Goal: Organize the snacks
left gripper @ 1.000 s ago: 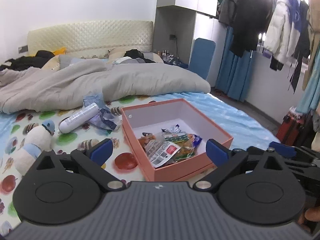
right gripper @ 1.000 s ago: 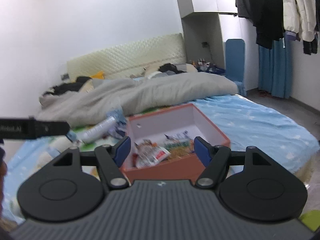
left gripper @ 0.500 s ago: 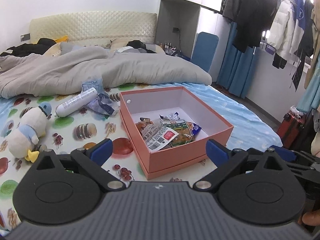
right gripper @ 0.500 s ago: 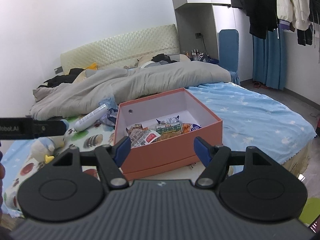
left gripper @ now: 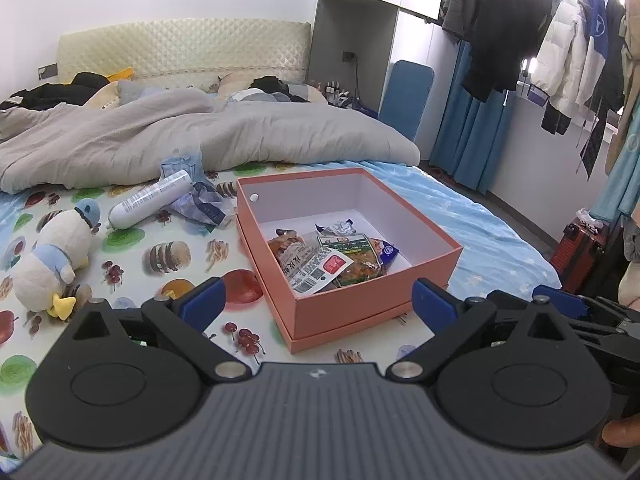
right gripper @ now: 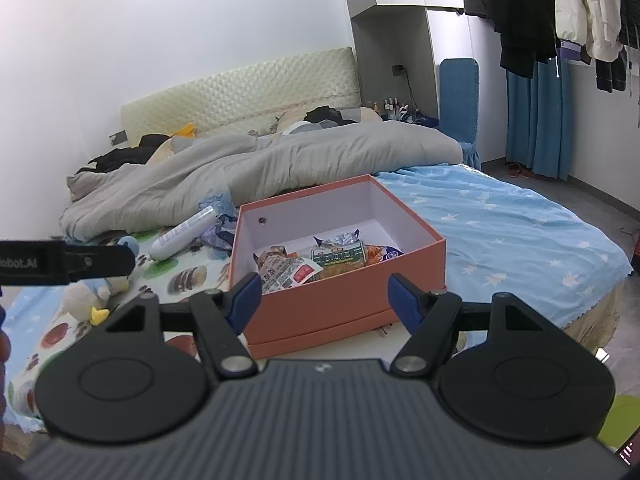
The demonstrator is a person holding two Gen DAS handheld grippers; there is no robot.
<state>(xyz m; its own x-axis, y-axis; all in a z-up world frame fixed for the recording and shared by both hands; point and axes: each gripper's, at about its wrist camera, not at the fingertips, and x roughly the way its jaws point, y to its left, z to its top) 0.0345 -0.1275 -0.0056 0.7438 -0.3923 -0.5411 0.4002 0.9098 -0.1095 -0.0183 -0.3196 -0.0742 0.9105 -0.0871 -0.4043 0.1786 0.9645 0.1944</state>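
A bed (left gripper: 460,208) fills the room, its grey duvet (left gripper: 200,136) pushed back toward 12 o'clock so that the printed sheet at the near end is bare enough to work on. On that cleared patch, dead centre and just ahead of both cameras, sits an open orange box (left gripper: 376,300), its lid off and apparently nested beneath it as a base (a thin lip shows round the bottom edge). The snacks (left gripper: 332,258) lie heaped in the box's near corner: crinkled packets, one with a white label and red patch on top, a green-labelled one behind it, a blue-edged one at 3 o'clock of the pile. Most of the box floor is bare, so the gathering looks largely done or the sorting not yet begun; which, the frames do not say.

At 10 o'clock of the box, on the sheet, a white tube (left gripper: 150,200) rests beside a crumpled bluish wrapper (left gripper: 200,204), perhaps a stray for the box. A plush duck (left gripper: 52,256) lies at 9 o'clock, well apart from the box.

The left hand-held gripper (left gripper: 316,300) hovers short of the box's near left corner, blue pads wide apart and empty. The right hand-held gripper (right gripper: 324,296) faces the near wall, pads likewise apart with nothing between them, both seemingly poised to reach in.
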